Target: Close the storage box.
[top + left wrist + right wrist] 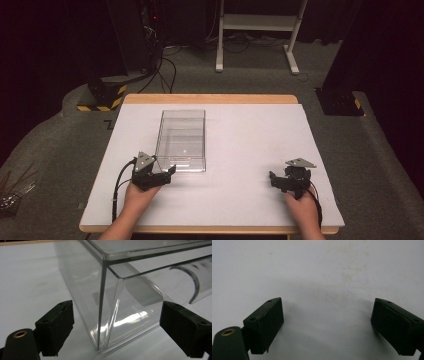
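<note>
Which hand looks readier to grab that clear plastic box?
Probably the left. The left gripper sits open at the near corner of the clear box, its fingers flanking that corner. The right gripper is open over bare table, well aside.

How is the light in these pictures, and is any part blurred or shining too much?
High view: white table bright, room behind dark. Left gripper view: clear box shows a bright reflection low on its near wall, and its far curved part is soft. Right gripper view: open right claw casts soft shadows on the white surface.
</note>
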Tool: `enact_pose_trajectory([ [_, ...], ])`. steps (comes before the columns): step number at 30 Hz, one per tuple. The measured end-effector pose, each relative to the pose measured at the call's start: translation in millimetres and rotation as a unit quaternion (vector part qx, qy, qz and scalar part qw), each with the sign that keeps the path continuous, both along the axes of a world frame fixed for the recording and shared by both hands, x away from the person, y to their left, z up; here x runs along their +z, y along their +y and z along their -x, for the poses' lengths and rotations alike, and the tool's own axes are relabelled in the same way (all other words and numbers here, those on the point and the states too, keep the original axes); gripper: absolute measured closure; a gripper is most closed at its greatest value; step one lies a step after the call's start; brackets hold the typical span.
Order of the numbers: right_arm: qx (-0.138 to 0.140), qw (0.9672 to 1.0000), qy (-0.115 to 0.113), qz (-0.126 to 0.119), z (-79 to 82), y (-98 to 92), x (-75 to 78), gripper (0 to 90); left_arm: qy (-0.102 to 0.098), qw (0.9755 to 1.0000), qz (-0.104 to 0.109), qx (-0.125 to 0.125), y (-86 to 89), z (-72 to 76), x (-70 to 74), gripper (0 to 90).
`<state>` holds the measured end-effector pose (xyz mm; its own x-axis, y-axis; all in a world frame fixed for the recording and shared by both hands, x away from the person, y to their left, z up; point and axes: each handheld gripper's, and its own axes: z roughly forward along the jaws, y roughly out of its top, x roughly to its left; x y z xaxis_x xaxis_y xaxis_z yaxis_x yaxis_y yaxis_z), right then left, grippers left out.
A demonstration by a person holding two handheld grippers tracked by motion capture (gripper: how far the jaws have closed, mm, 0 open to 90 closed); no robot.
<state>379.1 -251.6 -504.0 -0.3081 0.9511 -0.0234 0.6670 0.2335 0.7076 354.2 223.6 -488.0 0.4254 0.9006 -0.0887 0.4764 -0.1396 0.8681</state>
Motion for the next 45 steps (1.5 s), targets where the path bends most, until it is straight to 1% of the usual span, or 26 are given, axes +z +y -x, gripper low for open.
enact_pose_trajectory([
  [9,0.0,1.0,0.0,0.0,0.0,-0.1,0.0,11.1,-0.002,1.0,-0.003,0.008,-1.3,-8.5,0.4,15.0],
  [12,0.0,1.0,0.0,-0.001,0.0,-0.1,0.0,11.1,-0.003,0.9999,0.001,0.015,-1.1,-10.8,-0.5,17.3],
  [14,0.0,1.0,0.0,-0.001,0.0,-0.1,0.0,11.1,0.0,0.9997,0.008,0.021,-0.1,-13.3,-1.4,17.3],
  [20,0.0,1.0,0.0,-0.001,-0.1,-0.1,0.1,11.1,0.004,0.9994,0.012,0.033,2.2,-17.5,-3.5,19.1],
  [35,0.001,1.0,0.0,0.0,-0.2,-0.2,0.0,11.1,0.01,0.9994,0.011,0.032,1.9,-18.8,-5.0,19.5],
  [43,-0.001,1.0,0.001,-0.002,0.0,0.0,0.1,11.1,0.012,0.9994,0.009,0.031,1.3,-17.4,-4.4,22.5],
  [45,0.001,1.0,-0.001,0.0,-0.1,-0.3,0.0,11.1,0.013,0.9995,0.011,0.028,2.7,-16.4,-3.3,22.5],
])
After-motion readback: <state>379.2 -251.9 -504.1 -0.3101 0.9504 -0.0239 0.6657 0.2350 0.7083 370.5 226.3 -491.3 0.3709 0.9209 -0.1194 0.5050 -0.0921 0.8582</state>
